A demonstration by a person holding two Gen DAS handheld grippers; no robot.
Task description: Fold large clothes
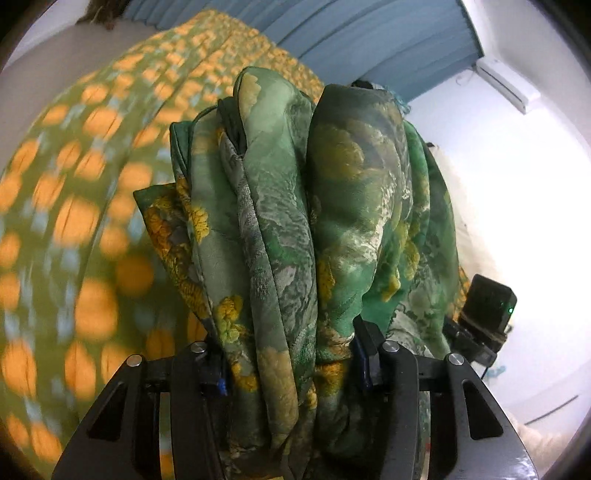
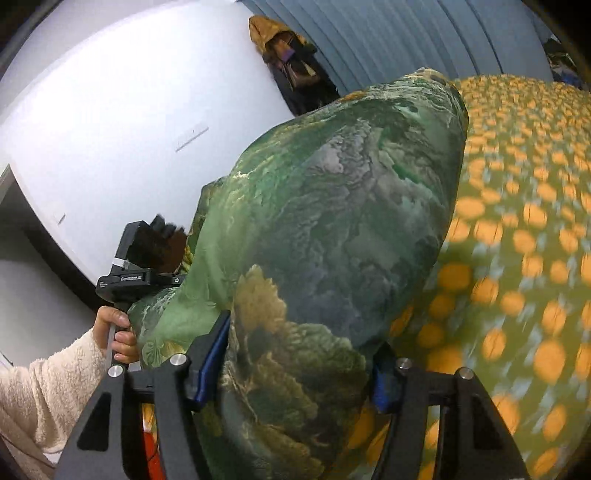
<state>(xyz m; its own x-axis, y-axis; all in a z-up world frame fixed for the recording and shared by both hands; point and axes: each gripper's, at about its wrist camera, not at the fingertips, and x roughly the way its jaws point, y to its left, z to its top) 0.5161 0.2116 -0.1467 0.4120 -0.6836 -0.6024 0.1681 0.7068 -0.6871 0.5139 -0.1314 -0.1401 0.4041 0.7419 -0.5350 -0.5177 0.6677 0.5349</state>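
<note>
A large green garment with yellow flower print (image 1: 295, 206) hangs bunched in thick folds between the fingers of my left gripper (image 1: 291, 365), which is shut on it. In the right wrist view the same garment (image 2: 332, 221) bulges up between the fingers of my right gripper (image 2: 295, 369), also shut on it. The fingertips of both grippers are buried in cloth. The left gripper (image 2: 144, 273) and the hand holding it (image 2: 118, 332) show at the left of the right wrist view, close against the garment.
A bed cover, green with orange dots (image 1: 74, 221), lies below and behind the garment, blurred; it fills the right of the right wrist view (image 2: 517, 240). Blue curtain (image 1: 369, 33), white walls, an air conditioner (image 1: 506, 85) and hanging clothes (image 2: 291, 62) are behind.
</note>
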